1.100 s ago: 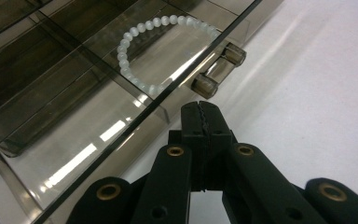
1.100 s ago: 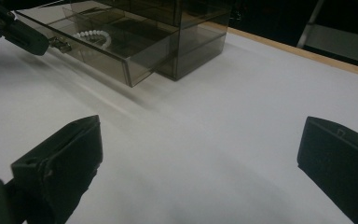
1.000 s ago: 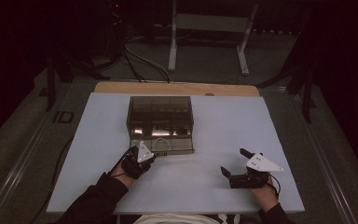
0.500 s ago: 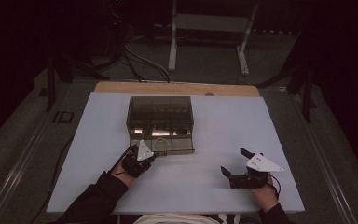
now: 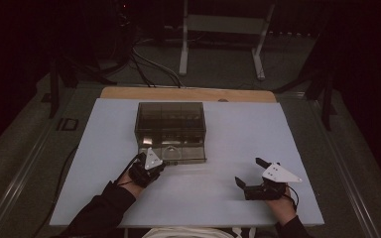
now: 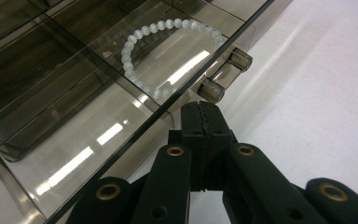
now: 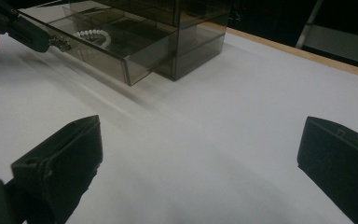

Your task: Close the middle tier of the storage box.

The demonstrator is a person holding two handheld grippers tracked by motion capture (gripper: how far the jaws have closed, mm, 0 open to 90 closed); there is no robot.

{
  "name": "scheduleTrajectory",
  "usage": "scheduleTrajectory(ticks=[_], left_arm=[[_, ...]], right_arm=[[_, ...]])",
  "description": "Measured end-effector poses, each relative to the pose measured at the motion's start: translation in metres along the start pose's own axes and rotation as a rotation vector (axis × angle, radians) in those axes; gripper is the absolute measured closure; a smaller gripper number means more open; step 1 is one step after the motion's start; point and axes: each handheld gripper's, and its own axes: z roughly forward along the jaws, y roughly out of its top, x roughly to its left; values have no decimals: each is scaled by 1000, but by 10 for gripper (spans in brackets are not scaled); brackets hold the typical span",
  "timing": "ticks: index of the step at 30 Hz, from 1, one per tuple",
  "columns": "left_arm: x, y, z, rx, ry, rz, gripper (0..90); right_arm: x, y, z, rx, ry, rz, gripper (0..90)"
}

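Black jaws of the left gripper (image 6: 202, 122) are pressed together with nothing between them, their tips just at the handle (image 6: 224, 73) on the front of the pulled-out drawer (image 6: 98, 135). Inside that drawer a white bead bracelet (image 6: 163, 51) lies in the compartment right behind the handle. Well apart from the drawer, off to its right, the right gripper (image 5: 252, 176) rests with its jaws spread wide over the bare white table (image 5: 228, 134).

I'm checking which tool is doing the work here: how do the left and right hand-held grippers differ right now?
The left hand-held gripper has its jaws shut, while the right hand-held gripper has its jaws wide apart with nothing between them. The left one sits at the front edge of the pulled-out drawer, beside the drawer's handle; the right one is over bare table, apart from the box. Both have black jaws.
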Motion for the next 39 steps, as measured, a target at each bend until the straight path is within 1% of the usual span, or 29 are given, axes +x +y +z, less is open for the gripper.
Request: scheduleTrajectory(ticks=[5, 13, 18, 30, 39], left_arm=[[0, 0, 2, 9, -1, 7, 900], [0, 0, 3, 13, -10, 6, 900], [1, 0, 4, 13, -8, 6, 900], [3, 3, 7, 13, -18, -7, 900], [7, 5, 10, 13, -11, -16, 900]], right_arm=[[0, 0, 0, 0, 0, 1, 0], [0, 0, 0, 0, 0, 0, 0], [0, 0, 0, 0, 1, 1, 0], [0, 0, 0, -1, 0, 4, 0], [-1, 0, 0, -2, 1, 6, 0]])
